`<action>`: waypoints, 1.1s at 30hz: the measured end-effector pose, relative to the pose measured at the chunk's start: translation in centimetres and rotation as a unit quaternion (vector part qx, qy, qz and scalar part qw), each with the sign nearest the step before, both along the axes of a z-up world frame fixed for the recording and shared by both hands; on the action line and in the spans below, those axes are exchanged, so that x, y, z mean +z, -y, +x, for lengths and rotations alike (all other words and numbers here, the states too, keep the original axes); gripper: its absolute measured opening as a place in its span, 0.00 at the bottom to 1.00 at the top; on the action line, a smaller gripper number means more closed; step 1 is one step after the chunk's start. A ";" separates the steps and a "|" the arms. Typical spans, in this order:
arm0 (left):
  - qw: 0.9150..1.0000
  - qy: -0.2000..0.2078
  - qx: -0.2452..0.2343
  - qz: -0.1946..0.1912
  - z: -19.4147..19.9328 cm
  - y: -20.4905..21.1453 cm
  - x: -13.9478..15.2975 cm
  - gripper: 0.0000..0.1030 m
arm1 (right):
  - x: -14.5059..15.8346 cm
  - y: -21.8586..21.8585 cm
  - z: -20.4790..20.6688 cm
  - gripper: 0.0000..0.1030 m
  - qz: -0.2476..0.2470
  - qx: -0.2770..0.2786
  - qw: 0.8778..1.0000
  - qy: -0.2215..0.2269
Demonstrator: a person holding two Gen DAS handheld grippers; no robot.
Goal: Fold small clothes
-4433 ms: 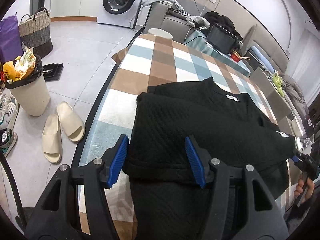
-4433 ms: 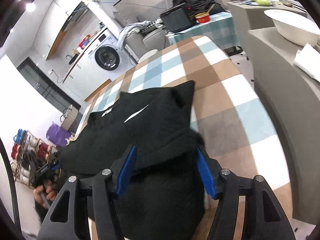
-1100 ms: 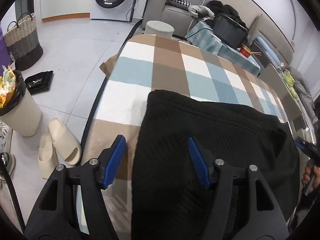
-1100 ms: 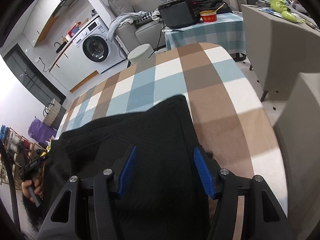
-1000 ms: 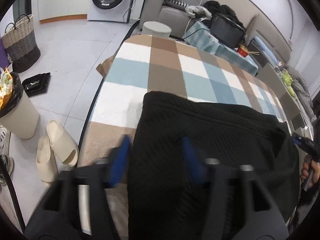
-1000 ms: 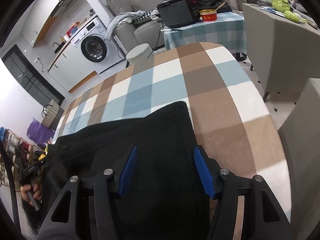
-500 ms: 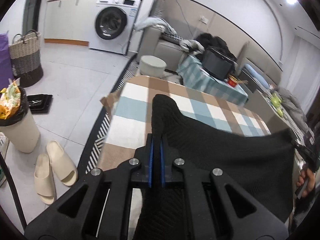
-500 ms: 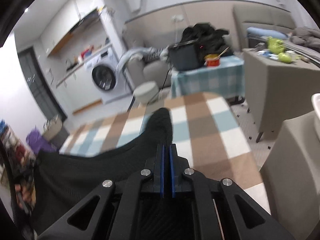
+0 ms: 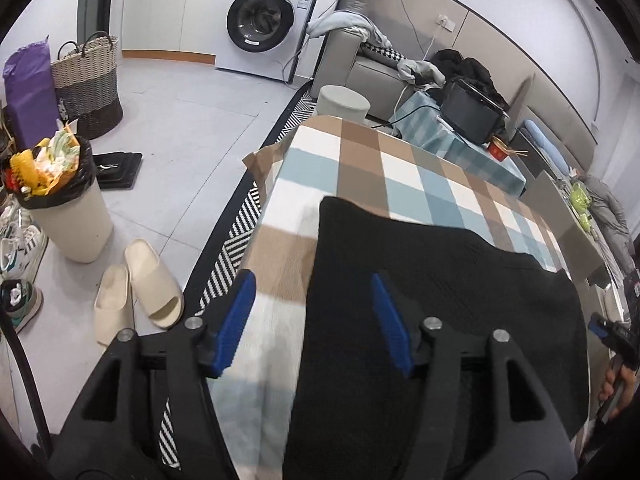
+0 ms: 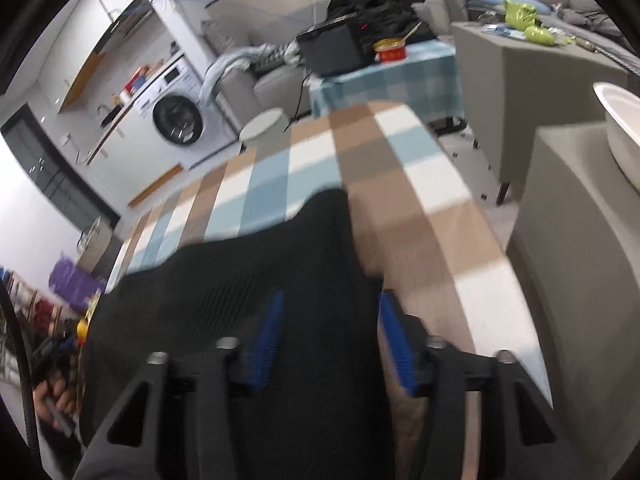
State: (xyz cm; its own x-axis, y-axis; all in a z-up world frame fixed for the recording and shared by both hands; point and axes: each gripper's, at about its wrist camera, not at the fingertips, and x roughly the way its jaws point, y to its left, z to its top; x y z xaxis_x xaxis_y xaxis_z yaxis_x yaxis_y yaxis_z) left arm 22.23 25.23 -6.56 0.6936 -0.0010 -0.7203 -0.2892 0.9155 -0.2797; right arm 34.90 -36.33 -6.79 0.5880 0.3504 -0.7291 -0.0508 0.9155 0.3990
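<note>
Jaws, left: left gripper [image 9: 312, 316] has its blue pads spread wide, holding nothing; one pad sits over the cloth, the other over the garment's left edge.
Jaws, right: right gripper [image 10: 330, 338] also stands apart and grips nothing; its left pad is over the garment, its right pad at the garment's right edge. This view is blurred.
Garment: black knit garment [image 9: 440, 300] lies flat on the near part of the table, folded into a broad rectangle; its near edge runs out of view under both grippers. In the right view it [image 10: 248, 280] spreads from the gripper toward the left.
Table: covered by a checked cloth [image 9: 360, 168] in brown, blue and white; the far half is bare cloth.
Hands: a hand [image 9: 618, 390] on the right gripper's handle shows at the right edge of the left view; a hand [image 10: 56, 394] shows low at the left of the right view.
Floor, left of table: pair of cream slippers [image 9: 138, 292], a bin [image 9: 60, 200] full of rubbish, a woven basket [image 9: 86, 80].
Beyond: washing machine [image 9: 264, 24], a grey sofa [image 9: 360, 64] with clothes on it, a round stool [image 9: 342, 102] at the table's far end, and a second small table with a black appliance [image 9: 470, 114].
</note>
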 end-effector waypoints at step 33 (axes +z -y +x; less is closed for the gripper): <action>0.992 -0.081 -0.097 0.000 -16.2 7.9 -3.9 0.25 | -3.1 0.1 -16.0 0.34 -0.027 0.057 0.998 -0.028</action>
State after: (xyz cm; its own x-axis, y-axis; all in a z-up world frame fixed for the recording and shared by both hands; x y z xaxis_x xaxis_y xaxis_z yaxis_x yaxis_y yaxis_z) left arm 6.06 17.35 -10.45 0.5557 -0.1228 -0.8223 -0.1494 0.9582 -0.2441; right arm 18.86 -36.46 -9.91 0.5041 0.3722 -0.7794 -0.1348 0.9252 0.3547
